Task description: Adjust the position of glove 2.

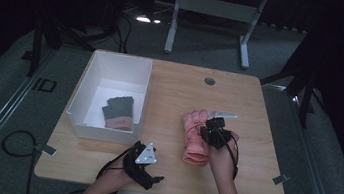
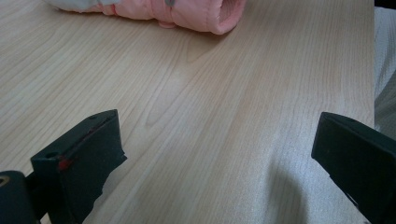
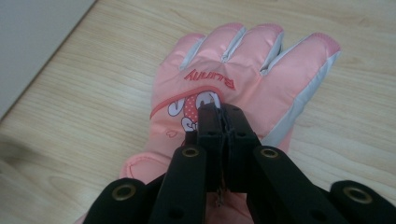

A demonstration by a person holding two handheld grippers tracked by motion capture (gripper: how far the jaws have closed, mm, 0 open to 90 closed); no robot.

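Clearly the right claw [image 3: 223,112] has its two black jaws pressed together over the back of a pink glove [image 3: 233,70]; whether a fold of the fabric is pinched between them cannot be told, since the tips hide the contact. The jaws sit on the printed patch with the red lettering, just below the glove's fingers. In the high view this right claw [image 1: 216,132] lies on top of the pink glove [image 1: 193,140], with the person's right hand [image 1: 222,156] gripping it from the near side. The glove lies flat on the wooden desk [image 1: 180,93], fingers pointing away from the person, cuff toward the near edge.

Further left, the left claw [image 1: 144,161] rests near the desk's front edge, well apart from the glove. Its own view shows its jaws spread wide with nothing between them but bare desk [image 2: 210,116], and the glove's cuff [image 2: 205,14] lies farther off at the top.

Beyond it a white box [image 1: 84,95] stands on the left of the desk, with a dark grey glove [image 1: 118,111] inside on its floor.
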